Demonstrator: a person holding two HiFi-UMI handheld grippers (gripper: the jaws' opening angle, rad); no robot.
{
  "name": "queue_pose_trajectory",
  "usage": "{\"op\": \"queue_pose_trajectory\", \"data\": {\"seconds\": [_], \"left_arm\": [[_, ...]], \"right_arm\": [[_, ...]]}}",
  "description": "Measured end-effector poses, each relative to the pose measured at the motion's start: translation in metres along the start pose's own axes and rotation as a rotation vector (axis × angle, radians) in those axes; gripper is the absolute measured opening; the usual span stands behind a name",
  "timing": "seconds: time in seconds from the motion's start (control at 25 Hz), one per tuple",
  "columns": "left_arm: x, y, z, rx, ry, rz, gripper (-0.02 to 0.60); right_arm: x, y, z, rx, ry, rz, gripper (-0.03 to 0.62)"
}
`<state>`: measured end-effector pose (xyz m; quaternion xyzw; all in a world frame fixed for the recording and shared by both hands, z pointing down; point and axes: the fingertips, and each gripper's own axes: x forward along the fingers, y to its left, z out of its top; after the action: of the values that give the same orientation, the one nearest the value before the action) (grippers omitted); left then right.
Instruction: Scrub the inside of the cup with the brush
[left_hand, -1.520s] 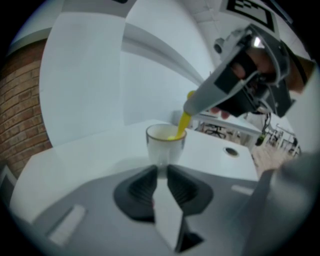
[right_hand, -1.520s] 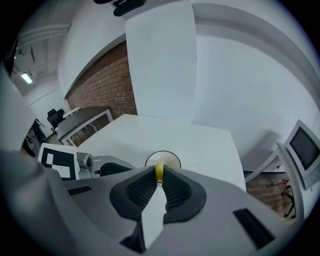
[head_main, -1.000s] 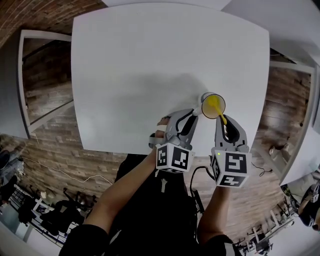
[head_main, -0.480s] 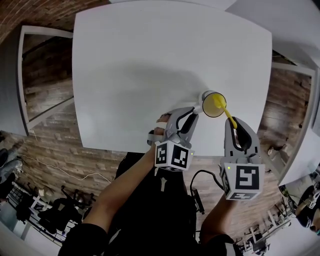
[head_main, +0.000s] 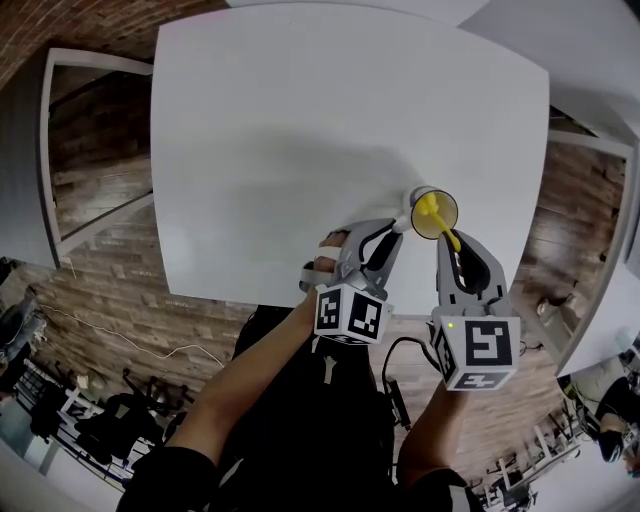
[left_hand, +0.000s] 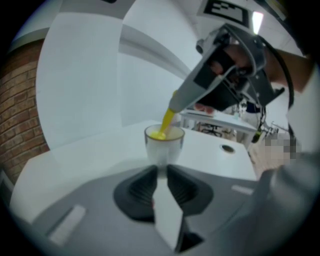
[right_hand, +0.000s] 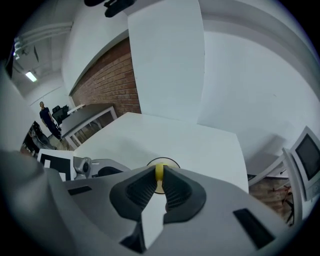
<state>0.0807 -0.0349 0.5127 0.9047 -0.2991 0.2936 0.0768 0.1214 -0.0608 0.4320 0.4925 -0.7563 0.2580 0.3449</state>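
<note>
**Brush (head_main: 436, 219) head in cup (head_main: 447, 210), both grippers clamped**

White bench (head_main: 280, 140) under the cup, which stands upright. Left hand-held gripper (head_main: 396, 229) just left of the cup, jaws nearly together, pinching the cup's near side. Right hand-held gripper (head_main: 453, 246) just behind and right of the cup, jaws closed on the yellow brush handle. Brush tilted, head inside the cup, handle sticking out over the cup's rim.

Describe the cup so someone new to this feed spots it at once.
Start at the big white table and go to its near edge, right of middle. There the left tongs grip a pale cup: the only round, open vessel, with the yellow brush held by the right tongs dipped in it.
</note>
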Motion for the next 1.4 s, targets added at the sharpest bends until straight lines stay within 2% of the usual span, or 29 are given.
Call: {"op": "queue_pose_trajectory", "data": {"seconds": [0.16, 0.4, 0.52, 0.84, 1.0, 1.24, 1.4], "left_arm": [[0.000, -0.002, 0.000, -0.003, -0.005, -0.010, 0.064], [0.000, 0.000, 0.000, -0.002, -0.005, -0.015, 0.063], [0.001, 0.002, 0.000, -0.007, -0.005, -0.014, 0.064], [0.000, 0.002, 0.000, -0.010, 0.002, -0.010, 0.063], [-0.001, 0.002, -0.001, -0.011, 0.001, -0.010, 0.063], [-0.002, 0.002, 0.000, -0.022, -0.002, -0.006, 0.063], [-0.001, 0.002, -0.001, -0.027, -0.002, -0.007, 0.064]], "right_arm": [[-0.017, 0.006, 0.016, -0.021, -0.027, -0.011, 0.029], [0.023, 0.001, -0.010, 0.016, 0.024, -0.008, 0.029], [0.026, 0.002, -0.008, 0.017, 0.023, -0.002, 0.029], [-0.025, 0.026, 0.016, -0.094, 0.014, 0.004, 0.029], [-0.021, 0.028, 0.006, -0.111, 0.053, 0.011, 0.029], [0.017, 0.028, -0.022, -0.141, 0.120, 0.002, 0.029], [0.017, 0.027, -0.021, -0.154, 0.139, 0.002, 0.029]]}}
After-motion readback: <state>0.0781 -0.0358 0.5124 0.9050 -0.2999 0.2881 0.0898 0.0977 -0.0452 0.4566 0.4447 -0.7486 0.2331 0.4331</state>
